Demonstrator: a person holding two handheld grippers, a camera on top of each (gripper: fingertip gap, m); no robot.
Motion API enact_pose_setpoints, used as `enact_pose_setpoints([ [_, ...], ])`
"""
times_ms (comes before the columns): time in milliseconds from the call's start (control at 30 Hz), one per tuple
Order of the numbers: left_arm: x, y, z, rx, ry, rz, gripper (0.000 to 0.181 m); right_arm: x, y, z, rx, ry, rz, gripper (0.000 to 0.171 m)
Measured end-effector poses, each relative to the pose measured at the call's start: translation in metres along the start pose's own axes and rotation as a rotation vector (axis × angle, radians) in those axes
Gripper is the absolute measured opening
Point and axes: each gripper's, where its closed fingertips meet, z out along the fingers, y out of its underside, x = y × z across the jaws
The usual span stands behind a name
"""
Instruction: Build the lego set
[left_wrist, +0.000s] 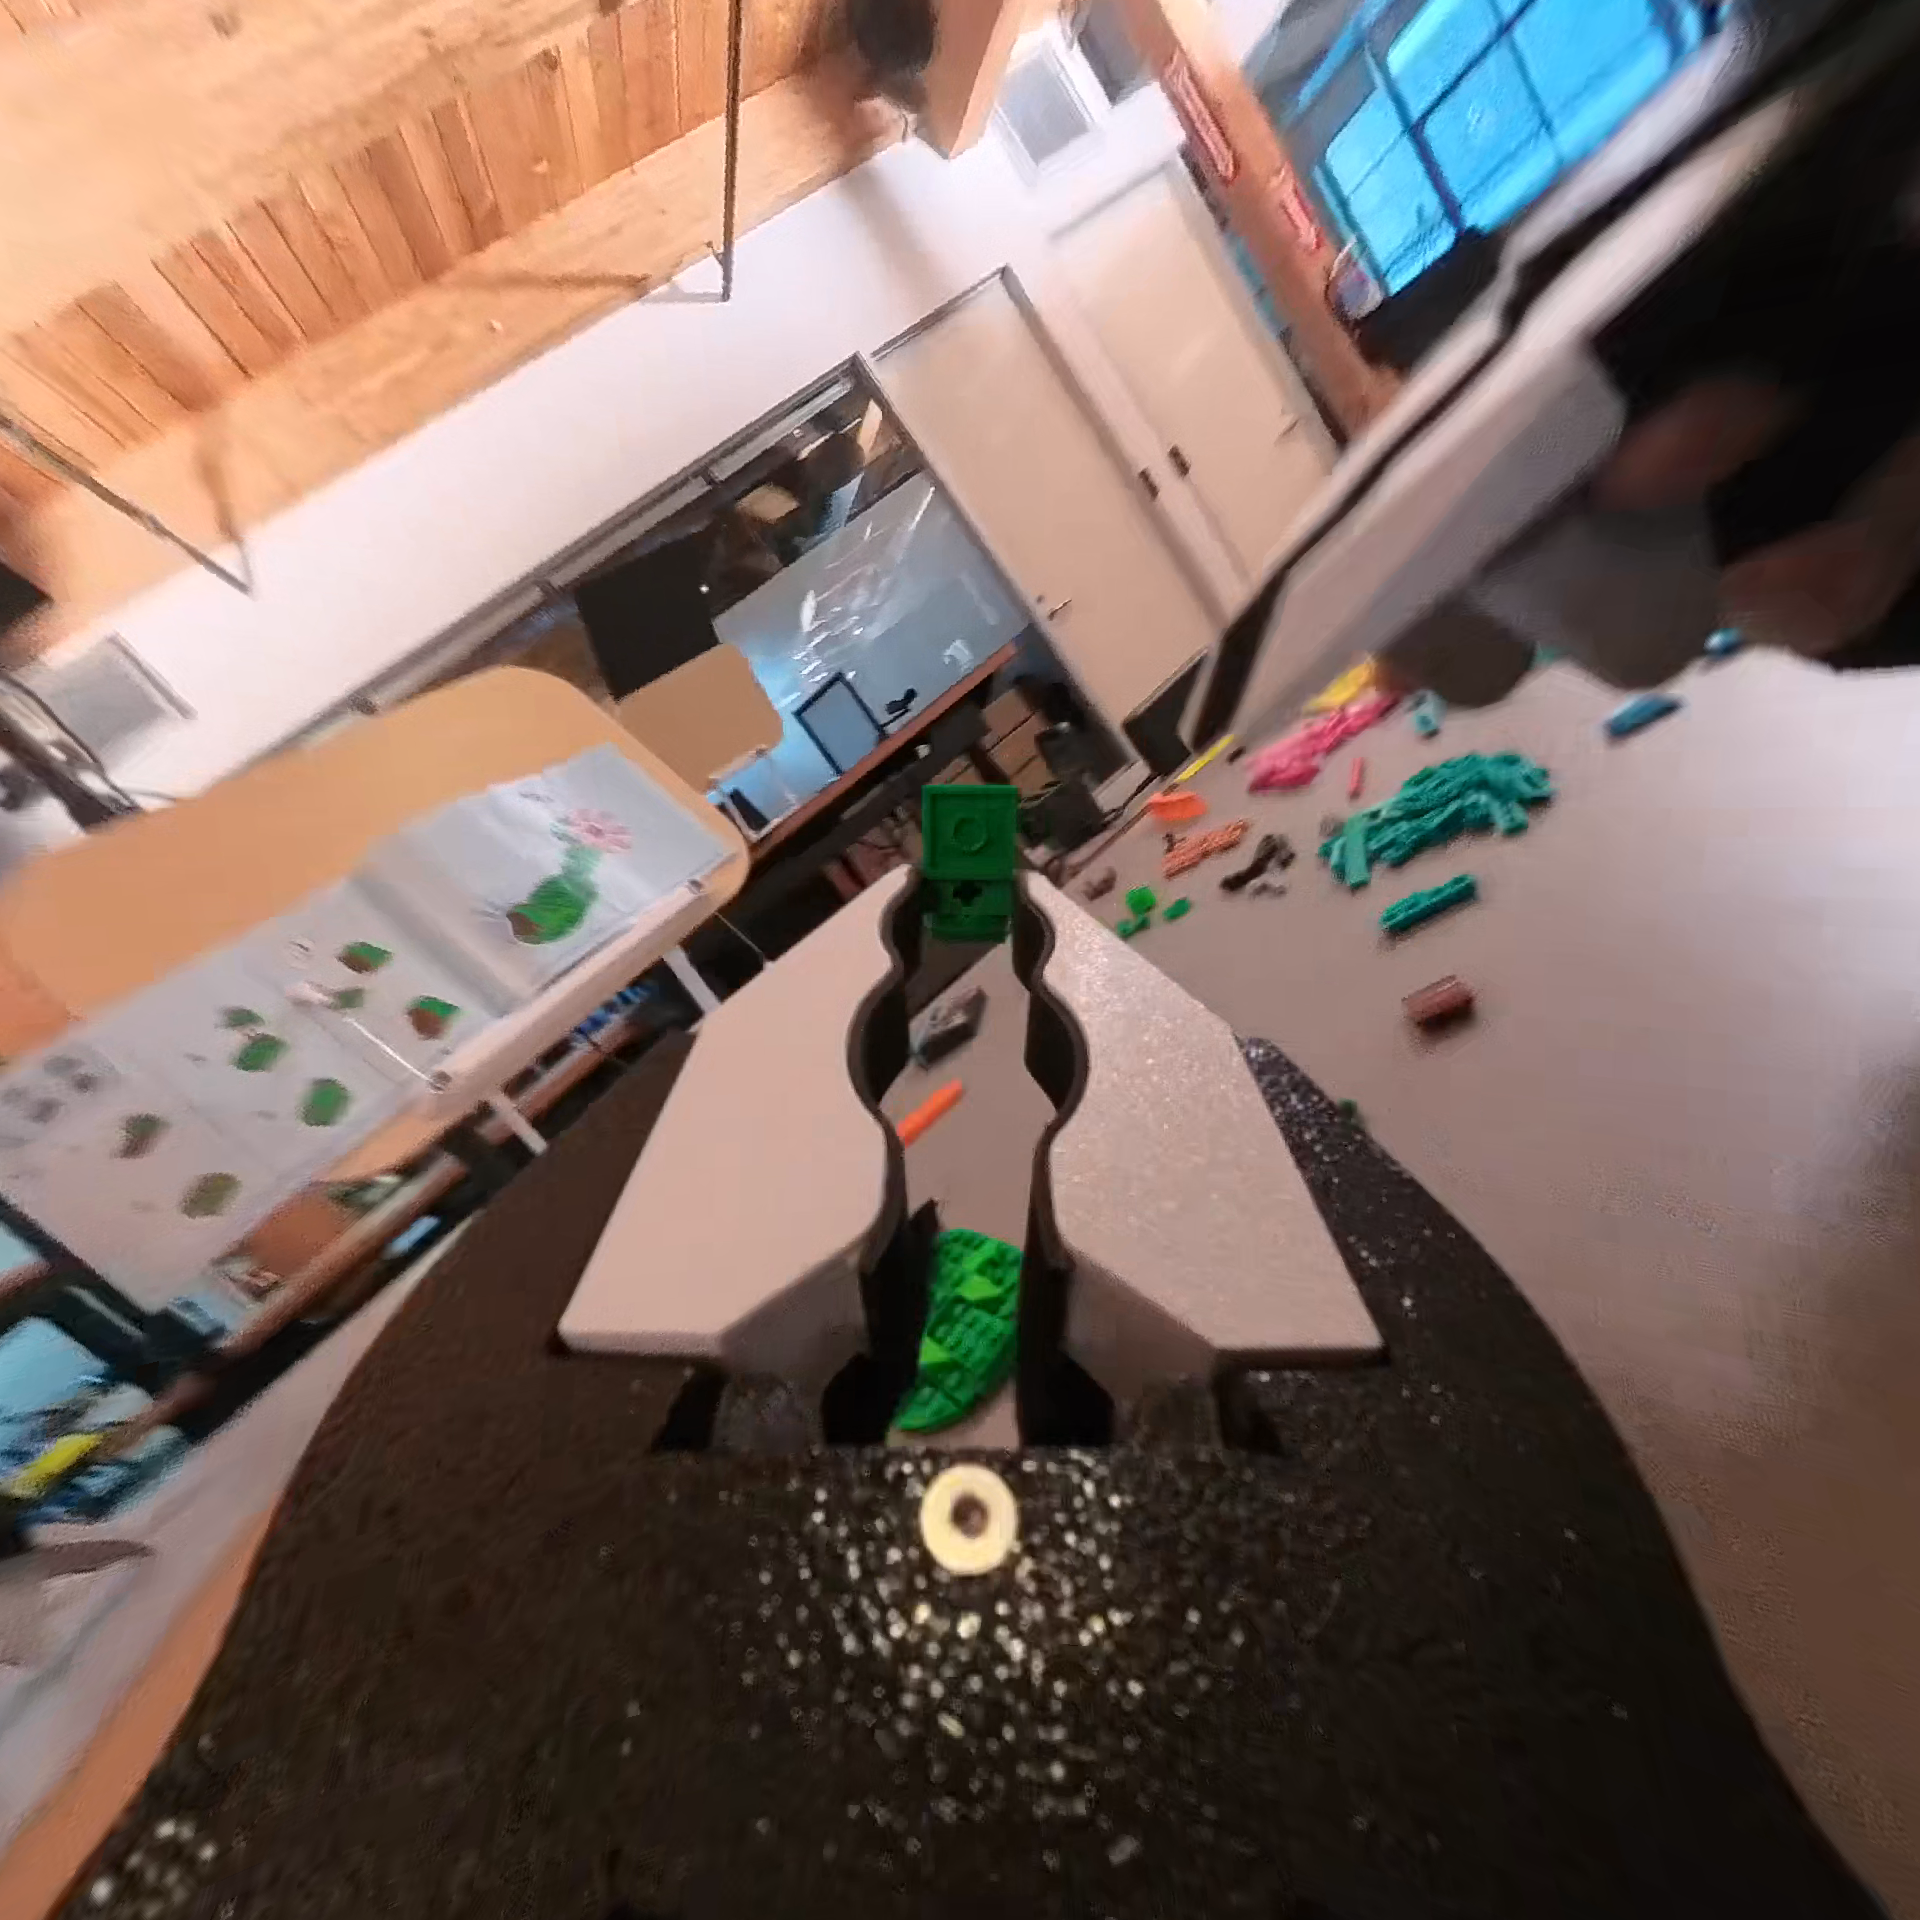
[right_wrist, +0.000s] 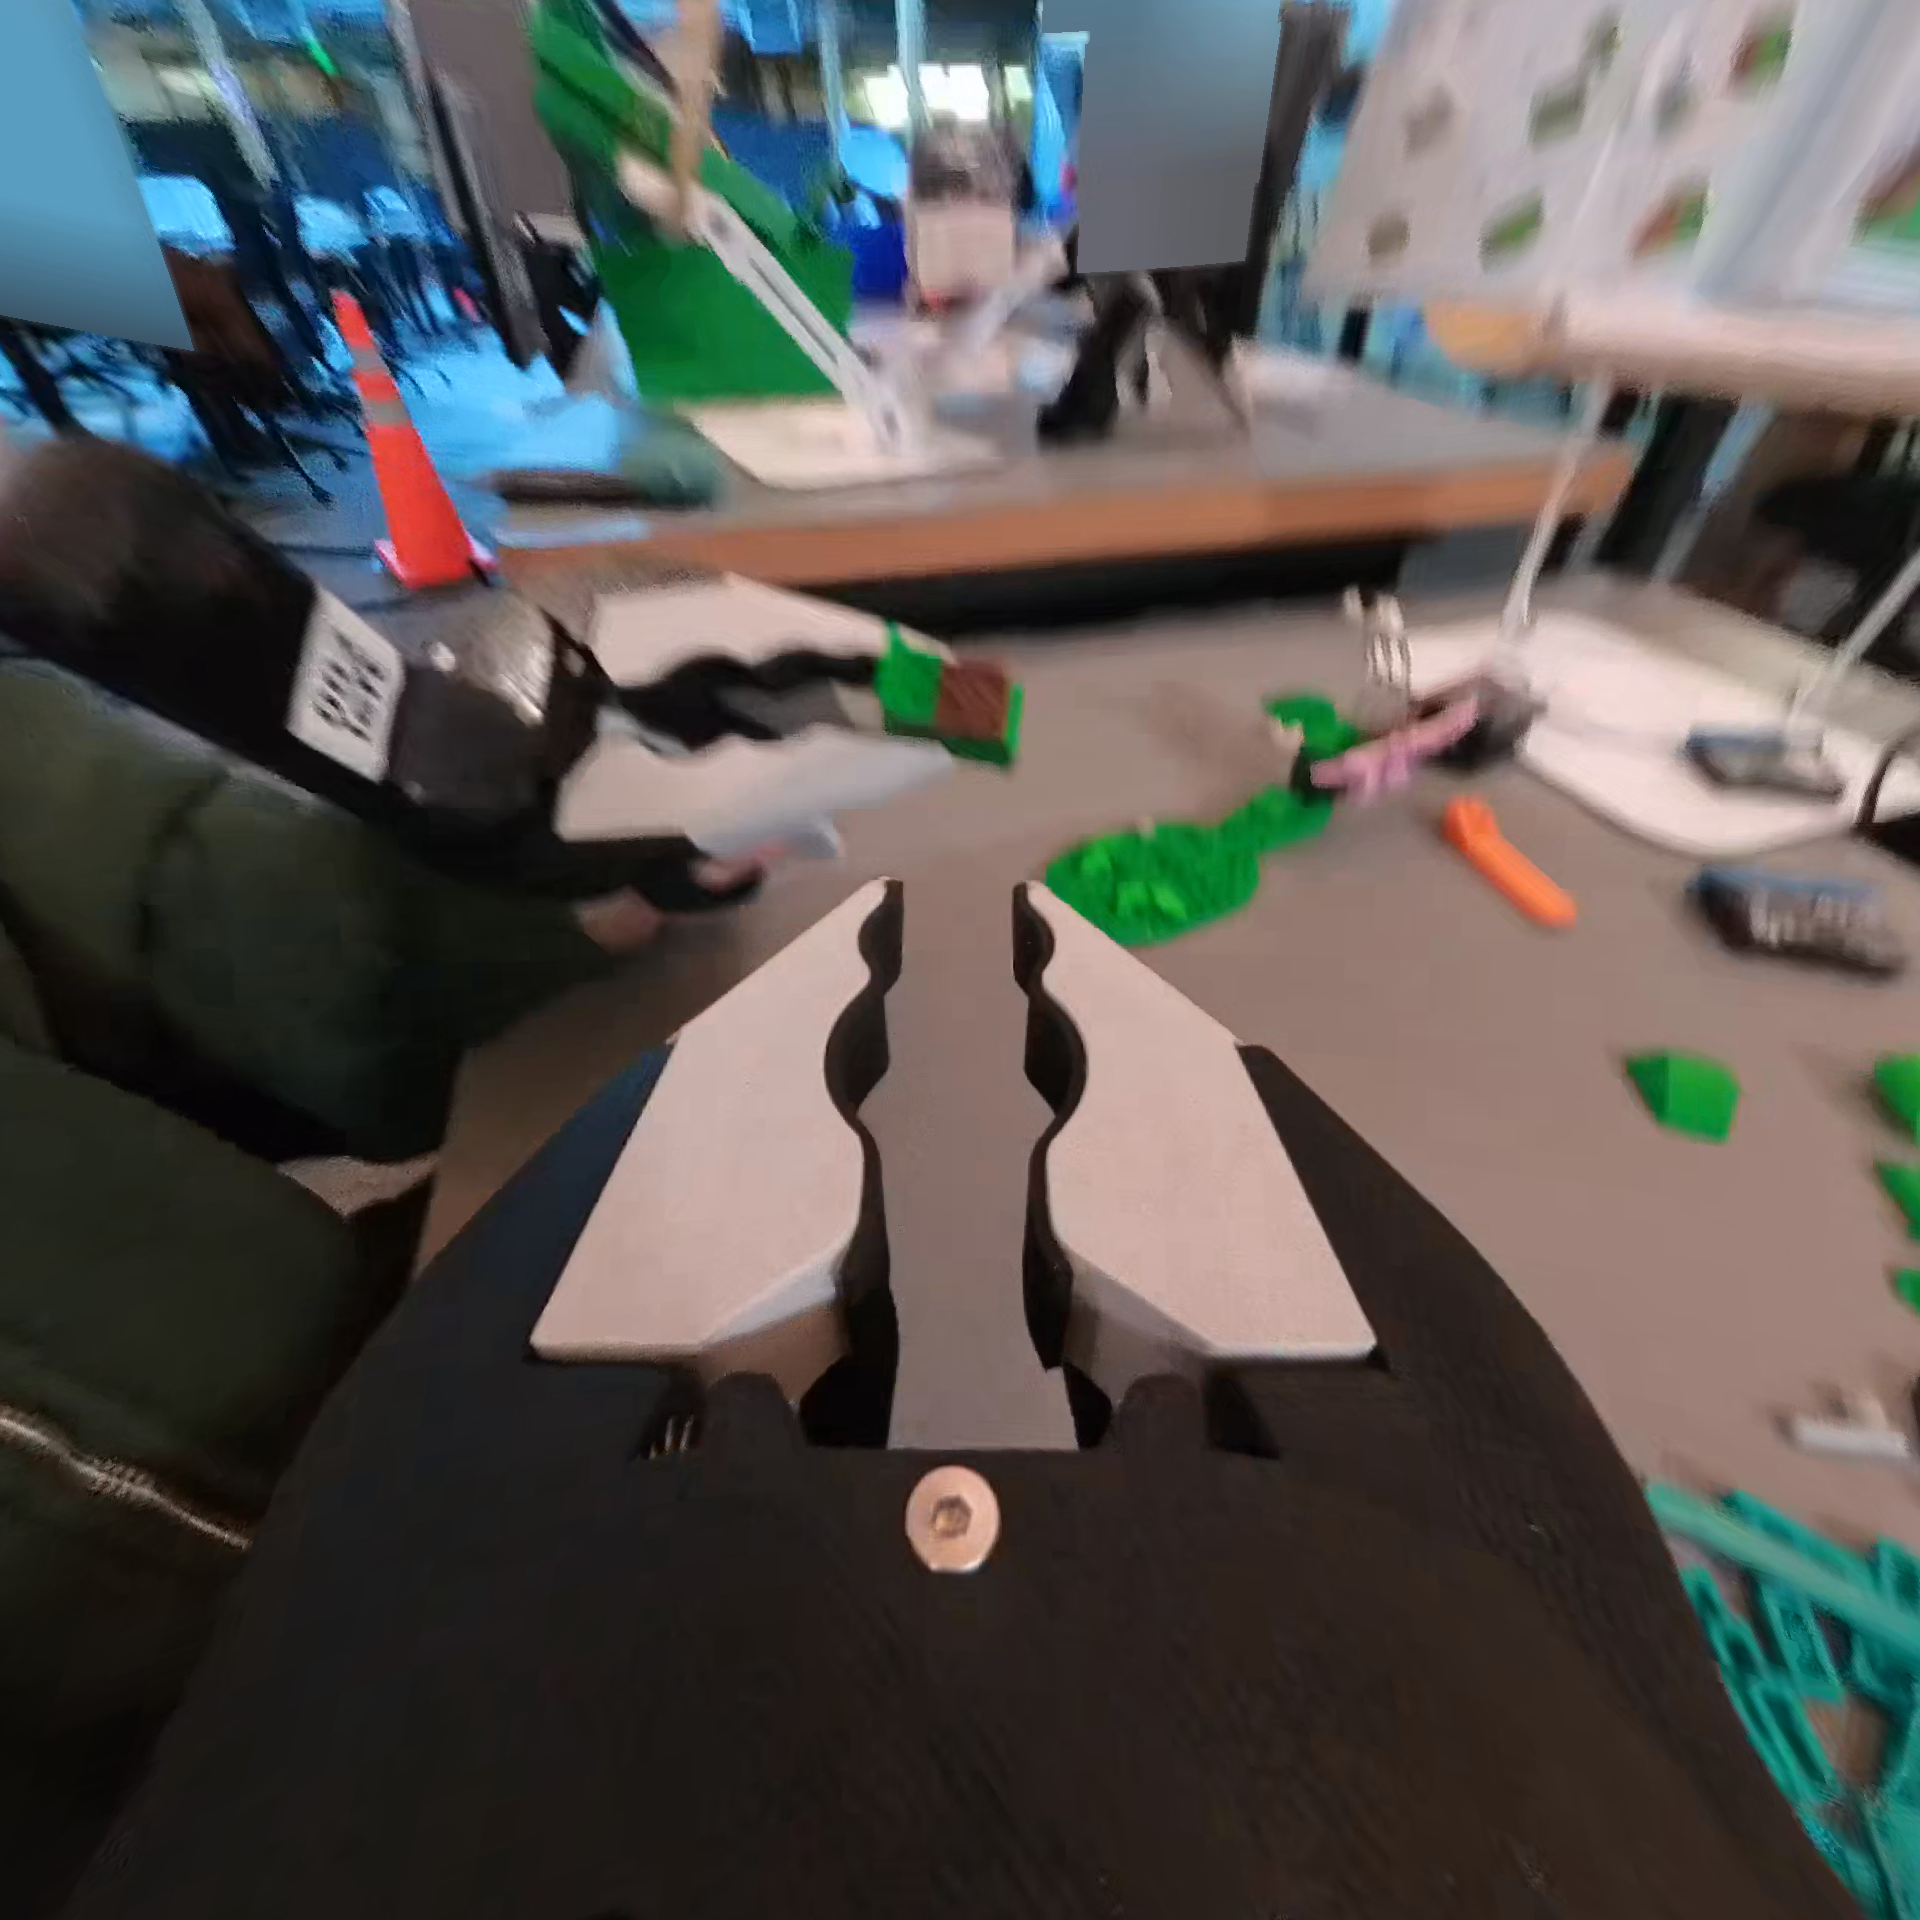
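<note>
A small green lego assembly (left_wrist: 968, 878) is clamped between the fingertips of the left gripper (left_wrist: 966, 904) and is held raised above the grey surface (left_wrist: 1558, 1195). In the right wrist view the same assembly (right_wrist: 945, 707) is seen to carry a brown tile on one face, with the left gripper (right_wrist: 914, 717) closed around it. The right gripper (right_wrist: 956, 894) is held apart with nothing between its fingers, only bare surface (right_wrist: 1351, 1039) being seen through the gap. A flat bright green lego base (right_wrist: 1153, 868) is lain on the surface just beyond the right gripper's tips, and an orange brick separator (right_wrist: 1507, 862) is placed to the right of that base. A loose green piece (right_wrist: 1683, 1096) is set nearer, to the right of the base. A pile of teal pieces (left_wrist: 1439, 816) is spread on the surface well to the right of the held assembly, with pink pieces (left_wrist: 1320, 743) beyond it. An open instruction booklet (left_wrist: 343, 997) is propped up to the left of the assembly.
</note>
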Motion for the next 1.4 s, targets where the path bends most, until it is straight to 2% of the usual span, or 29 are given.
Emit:
enact_pose_setpoints([
  [67, 0.007, -0.002, 0.001, -0.006, 0.008, 0.081, 0.013, -0.012, -0.013, 0.001, 0.038, -0.002, -0.079, 0.016],
  [200, 0.017, -0.003, 0.002, -0.018, 0.030, 0.170, 0.013, -0.016, -0.016, 0.007, -0.014, 0.076, -0.222, 0.010],
  [433, 0.031, -0.008, 0.002, -0.008, 0.073, 0.267, 0.013, -0.019, -0.010, 0.015, -0.059, 0.072, -0.245, 0.007],
  [533, 0.035, -0.009, 0.002, 0.003, 0.090, 0.253, 0.013, -0.017, -0.008, 0.013, -0.069, 0.072, -0.275, 0.003],
  [567, 0.037, -0.014, 0.002, 0.036, 0.108, 0.200, 0.023, -0.017, -0.008, 0.011, -0.063, 0.066, -0.282, 0.001],
  [633, 0.048, -0.028, 0.000, 0.120, 0.233, 0.011, 0.059, -0.014, -0.010, 0.005, -0.028, 0.050, -0.317, 0.001],
  [700, 0.043, -0.037, -0.001, 0.142, 0.324, -0.275, 0.080, -0.018, -0.016, -0.003, 0.054, -0.017, -0.343, 0.000],
  [733, 0.036, -0.041, 0.000, 0.154, 0.369, -0.449, 0.085, -0.018, -0.017, -0.008, 0.079, -0.035, -0.348, 0.000],
  [767, 0.029, -0.045, 0.001, 0.165, 0.428, -0.638, 0.085, -0.020, -0.016, -0.011, 0.099, -0.071, -0.367, 0.000],
  [867, 0.015, -0.047, 0.004, 0.150, 0.621, -1.207, 0.066, -0.032, -0.019, -0.020, 0.186, -0.162, -0.443, 0.000],
  [967, 0.020, -0.043, 0.006, 0.058, 0.800, -1.592, 0.065, -0.039, -0.020, -0.023, 0.226, -0.206, -0.485, 0.001],
  [1033, 0.029, -0.044, 0.003, 0.027, 0.896, -1.711, 0.058, -0.042, -0.021, -0.024, 0.246, -0.228, -0.491, 0.001],
  [1167, 0.040, -0.052, -0.001, 0.044, 1.010, -1.803, 0.038, -0.045, -0.020, -0.026, 0.258, -0.254, -0.492, 0.001],
  [1267, 0.044, -0.053, -0.002, 0.042, 1.035, -1.832, 0.035, -0.045, -0.020, -0.027, 0.261, -0.260, -0.487, 0.000],
  [1367, 0.044, -0.052, -0.002, 0.059, 1.042, -1.854, 0.015, -0.042, -0.018, -0.027, 0.257, -0.257, -0.481, 0.001],
  [1400, 0.044, -0.052, -0.002, 0.059, 1.039, -1.855, 0.015, -0.041, -0.017, -0.027, 0.253, -0.257, -0.479, 0.001],
])
